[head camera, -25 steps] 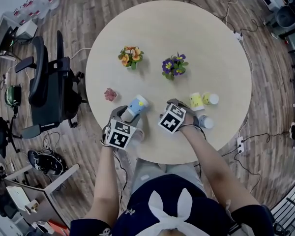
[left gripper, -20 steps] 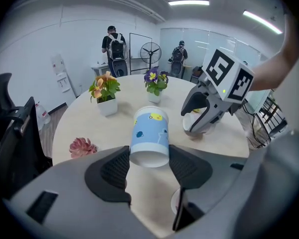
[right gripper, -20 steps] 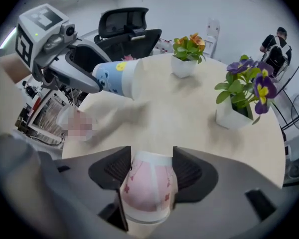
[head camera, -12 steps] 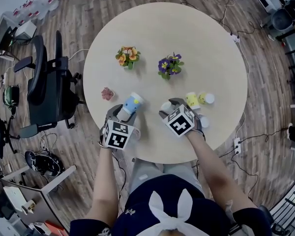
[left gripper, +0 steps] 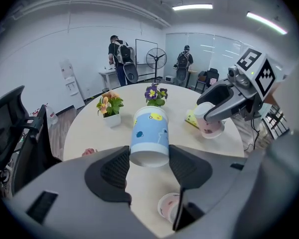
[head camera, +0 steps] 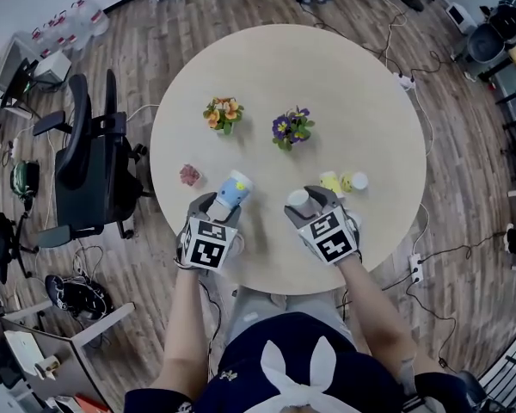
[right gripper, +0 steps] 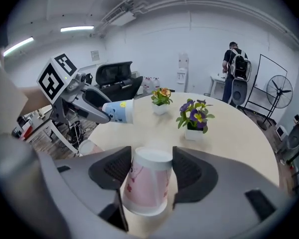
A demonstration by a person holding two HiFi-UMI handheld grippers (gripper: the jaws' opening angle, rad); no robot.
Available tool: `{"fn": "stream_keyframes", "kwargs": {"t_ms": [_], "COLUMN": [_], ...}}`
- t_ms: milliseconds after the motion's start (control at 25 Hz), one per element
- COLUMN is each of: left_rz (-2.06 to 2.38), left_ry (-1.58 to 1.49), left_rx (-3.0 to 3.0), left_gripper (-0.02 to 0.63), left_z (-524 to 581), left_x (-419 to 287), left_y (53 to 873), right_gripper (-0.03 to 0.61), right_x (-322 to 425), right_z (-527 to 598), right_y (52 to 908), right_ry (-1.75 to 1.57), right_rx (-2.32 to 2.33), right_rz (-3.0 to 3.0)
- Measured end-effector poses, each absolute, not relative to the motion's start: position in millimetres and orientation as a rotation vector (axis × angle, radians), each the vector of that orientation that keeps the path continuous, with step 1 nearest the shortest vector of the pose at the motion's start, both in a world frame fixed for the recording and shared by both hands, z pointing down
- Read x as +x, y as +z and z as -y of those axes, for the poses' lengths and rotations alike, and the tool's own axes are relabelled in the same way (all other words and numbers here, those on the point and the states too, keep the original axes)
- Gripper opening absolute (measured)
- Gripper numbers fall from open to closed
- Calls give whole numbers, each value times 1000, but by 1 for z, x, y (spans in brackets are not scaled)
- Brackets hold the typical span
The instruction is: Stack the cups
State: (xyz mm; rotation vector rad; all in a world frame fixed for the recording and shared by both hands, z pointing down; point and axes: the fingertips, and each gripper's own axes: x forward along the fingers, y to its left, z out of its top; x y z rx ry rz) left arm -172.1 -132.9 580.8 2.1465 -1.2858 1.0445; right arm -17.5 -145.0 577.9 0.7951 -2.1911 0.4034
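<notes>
Over the near edge of the round beige counter [head camera: 353, 84], the left tongs [left gripper: 149, 164] pinch one blue paper cup [left gripper: 149, 133] and the right tongs [right gripper: 147, 169], jaws just closed in, clamp one pink paper cup [right gripper: 145, 188], while two more cups, a yellow paper cup [head camera: 329, 181] and a pale cup [head camera: 358, 180], lie beside them.

Over the table [head camera: 361, 93], left cup [head camera: 234, 188] before left flower pot [head camera: 223, 113], right cup [head camera: 298, 199] before right flower pot [head camera: 291, 128].

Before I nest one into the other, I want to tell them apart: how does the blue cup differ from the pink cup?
The blue cup carries yellow and dark-blue marks; the pink cup carries reddish prints. The blue cup sits in the left gripper, the pink cup in the right gripper, whose jaws have just been closing on it. Both are cups with white rims, gripped by their sides.
</notes>
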Motion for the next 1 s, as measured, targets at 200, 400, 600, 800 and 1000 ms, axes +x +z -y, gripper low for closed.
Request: {"fn": "stream_keyframes", "kwargs": {"t_ms": [200,400,600,800,1000], "left_rz": [1217,1102,1014,944,916], "left_ry": [1075,1168,1278,1313,1358], "left_rx": [2124,2113,2117,2128,2123], "left_gripper": [259,259,259,259,259], "left_z": [118,97,80,64,53], "left_x": [-161,-143,-120,-99,-91], "left_y": [578,581,586,591,599], "right_gripper": [264,264,264,264,252], "right_x": [-1,15,25,30,36], "right_z": [132,115,98,94,92], "right_y": [568,574,588,597,621], "right_ry": [424,443,511,509,508], "right_rx": [848,878,893,942,989], "right_rz": [2247,2248,2257,2280,2265]}}
